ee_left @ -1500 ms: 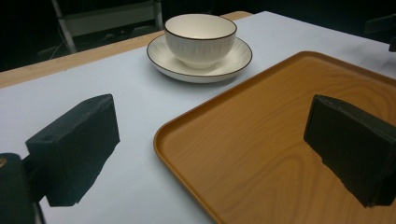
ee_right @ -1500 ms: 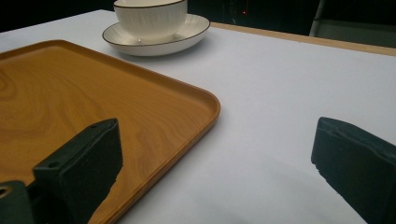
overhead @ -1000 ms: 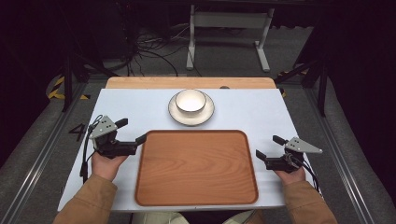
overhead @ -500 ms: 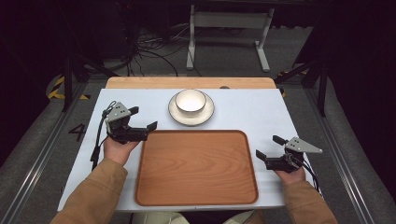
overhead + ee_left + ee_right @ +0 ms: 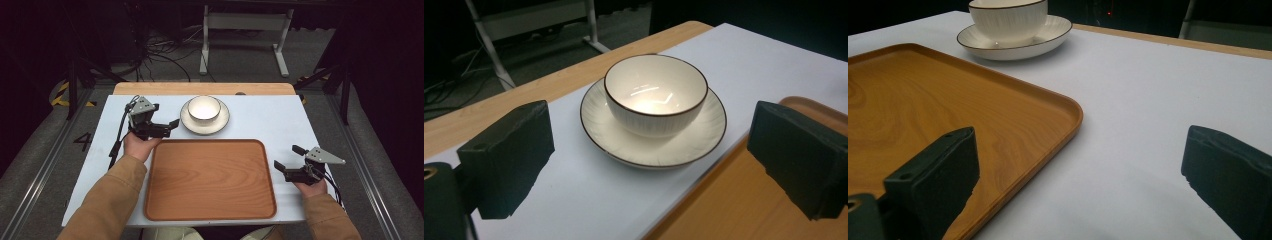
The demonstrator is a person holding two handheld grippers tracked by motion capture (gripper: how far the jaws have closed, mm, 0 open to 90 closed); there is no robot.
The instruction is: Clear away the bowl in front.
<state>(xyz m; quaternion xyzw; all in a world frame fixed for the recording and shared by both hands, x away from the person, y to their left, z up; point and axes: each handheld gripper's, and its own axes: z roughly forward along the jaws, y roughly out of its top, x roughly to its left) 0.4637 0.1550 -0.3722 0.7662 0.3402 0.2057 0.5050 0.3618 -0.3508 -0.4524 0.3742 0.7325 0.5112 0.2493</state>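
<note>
Left gripper: released, jaws wide, aimed at bowl on saucer.
Right gripper: released, beside tray.
Floor marking: possibly "4".

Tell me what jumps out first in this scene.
A white bowl sitting in a saucer at the table's far middle stands out. The open left gripper points at it from beside the saucer. A large wooden tray lies bare in front; the right gripper rests open at its right edge.

The pale worktop carries a wooden tray and a saucer, seemingly apart.
</note>
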